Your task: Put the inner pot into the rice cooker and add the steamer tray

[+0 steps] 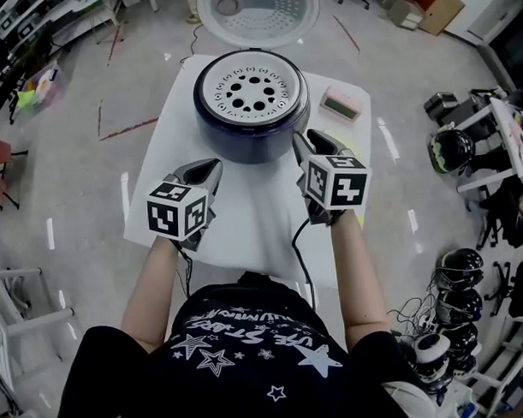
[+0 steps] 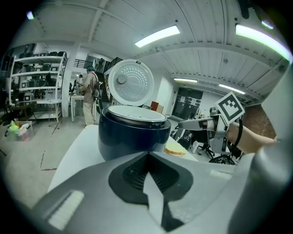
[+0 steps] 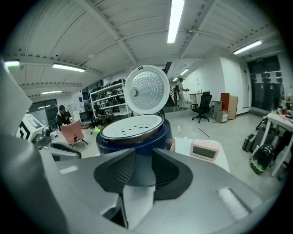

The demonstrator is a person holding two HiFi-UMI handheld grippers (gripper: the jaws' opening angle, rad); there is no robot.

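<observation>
Progress: steamer tray sat atop rice cooker, inner pot presumably hidden beneath | left gripper jaws together, empty | right gripper jaws slightly apart, empty | remaining: seemingly nothing

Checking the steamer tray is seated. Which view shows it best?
The head view: it looks straight down on the steamer tray, showing its whole perforated face inside the rice cooker. The right gripper view shows it obliquely; the left gripper view shows only its rim, nearly edge-on.
</observation>
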